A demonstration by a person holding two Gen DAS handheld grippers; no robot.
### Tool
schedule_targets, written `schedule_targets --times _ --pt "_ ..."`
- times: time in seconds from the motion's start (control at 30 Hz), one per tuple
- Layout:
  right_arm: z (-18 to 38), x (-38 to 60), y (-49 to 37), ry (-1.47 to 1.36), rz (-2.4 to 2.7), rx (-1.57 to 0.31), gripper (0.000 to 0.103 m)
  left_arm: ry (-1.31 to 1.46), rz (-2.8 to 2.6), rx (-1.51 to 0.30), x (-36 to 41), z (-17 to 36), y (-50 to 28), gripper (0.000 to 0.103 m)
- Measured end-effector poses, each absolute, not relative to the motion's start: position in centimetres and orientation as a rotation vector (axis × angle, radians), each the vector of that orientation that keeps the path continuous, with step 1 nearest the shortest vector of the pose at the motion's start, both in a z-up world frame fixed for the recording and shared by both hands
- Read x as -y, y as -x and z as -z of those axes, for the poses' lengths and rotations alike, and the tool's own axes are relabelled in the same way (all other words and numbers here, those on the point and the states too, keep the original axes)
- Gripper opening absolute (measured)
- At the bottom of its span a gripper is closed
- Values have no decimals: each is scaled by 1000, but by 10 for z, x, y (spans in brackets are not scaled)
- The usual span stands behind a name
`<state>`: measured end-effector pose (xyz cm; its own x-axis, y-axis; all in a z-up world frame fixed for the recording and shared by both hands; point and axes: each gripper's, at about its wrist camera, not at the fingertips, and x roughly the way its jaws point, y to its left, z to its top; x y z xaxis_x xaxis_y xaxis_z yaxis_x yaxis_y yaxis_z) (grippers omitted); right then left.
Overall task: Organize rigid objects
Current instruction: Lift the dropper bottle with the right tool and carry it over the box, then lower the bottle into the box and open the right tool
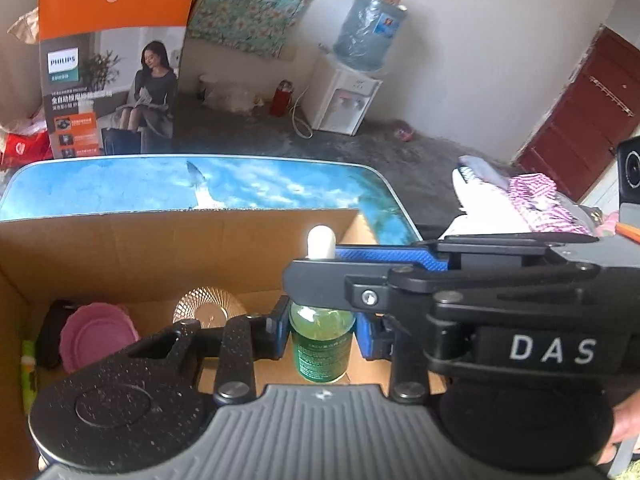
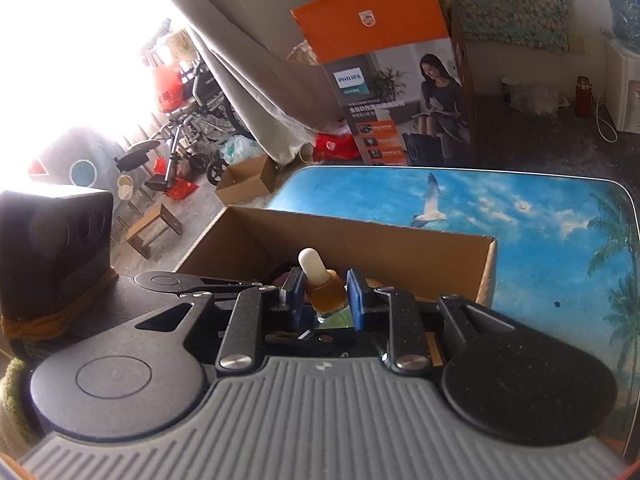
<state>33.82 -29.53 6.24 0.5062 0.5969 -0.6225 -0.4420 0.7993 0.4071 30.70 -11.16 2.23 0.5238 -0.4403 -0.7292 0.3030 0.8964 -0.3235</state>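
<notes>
Both tongs clamping one green-glass dropper bottle w/ white bulb (image 1: 322, 344): left gripper (image 1: 323, 330) on body, right gripper (image 2: 322, 294) on amber neck, hovering over open brown cardboard box (image 1: 160, 248); next: lowering it in

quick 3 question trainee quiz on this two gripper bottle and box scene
1. True or false: the cardboard box is empty.
2. What grips the green bottle lower down? A) left gripper B) right gripper C) a bare hand
3. Fill in: the bottle's dropper bulb is ____ in colour.

Key
1. False: a pink lid and a ribbed glass dish lie inside.
2. A; the right gripper pinches the amber neck, and both sets of jaws are shut on the bottle.
3. White
</notes>
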Motion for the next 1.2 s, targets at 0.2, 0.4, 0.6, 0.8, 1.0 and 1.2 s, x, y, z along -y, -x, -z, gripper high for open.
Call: schedule_targets --times 0.2,0.4,0.6,0.8,1.0,1.2 --pt "-35 296 -367 -191 -609 -874 22 167 426 -966 117 -4 -325 39" --pt "-20 292 -379 -146 -599 -889 22 155 418 -995 123 4 -329 44" --pt "-13 290 -383 -107 -585 -901 22 159 423 -1035 126 13 -332 45" --pt "-15 288 -382 -71 -569 -895 23 154 417 -1036 127 11 -330 48" --pt "-21 287 -379 -65 -559 -891 23 165 415 -1030 124 5 -326 52" --pt "-44 296 -355 -130 -560 -837 25 170 410 -985 117 -16 -310 66"
